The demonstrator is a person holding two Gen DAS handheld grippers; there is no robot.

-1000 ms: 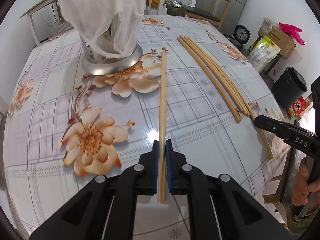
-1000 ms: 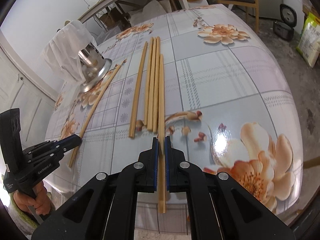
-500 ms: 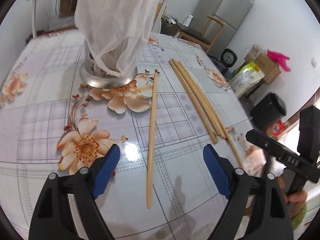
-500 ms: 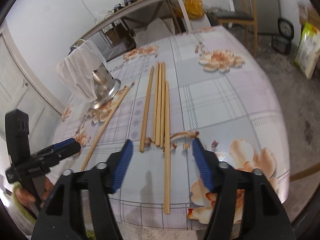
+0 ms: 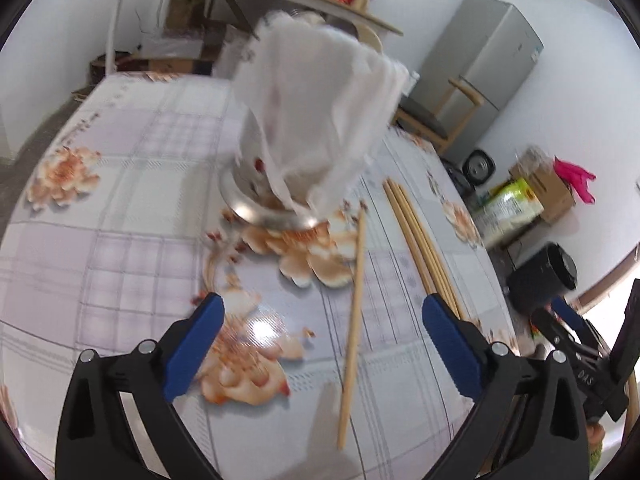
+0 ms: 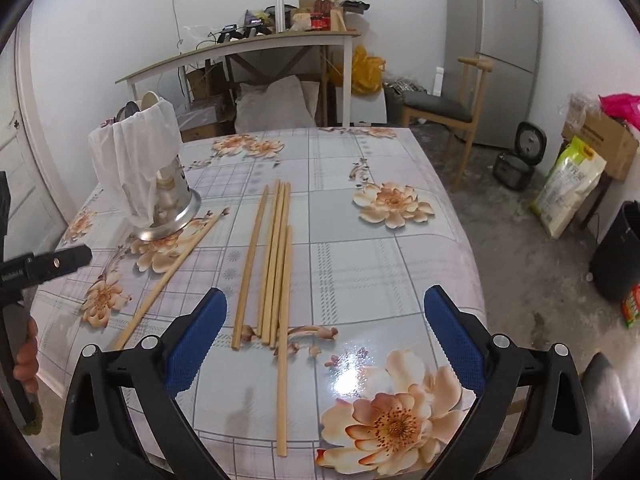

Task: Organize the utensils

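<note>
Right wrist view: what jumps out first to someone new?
The long wooden sticks lying side by side mid-table, one of them reaching nearer the front edge, with a lone stick angled off to their left. Behind that one stands a metal holder draped in white cloth. The right gripper is wide open above the near edge of the floral tablecloth, holding nothing.

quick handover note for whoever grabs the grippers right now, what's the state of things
Left gripper: open, empty, above the table.
Right gripper: open, empty.
Single chopstick lies alone by the cloth-draped metal holder.
Four chopsticks lie side by side mid-table; a fifth lies beside them, sticking out nearer the right gripper.
Done: none visibly placed in the holder.
Left: gather all six, likely into the holder.
</note>
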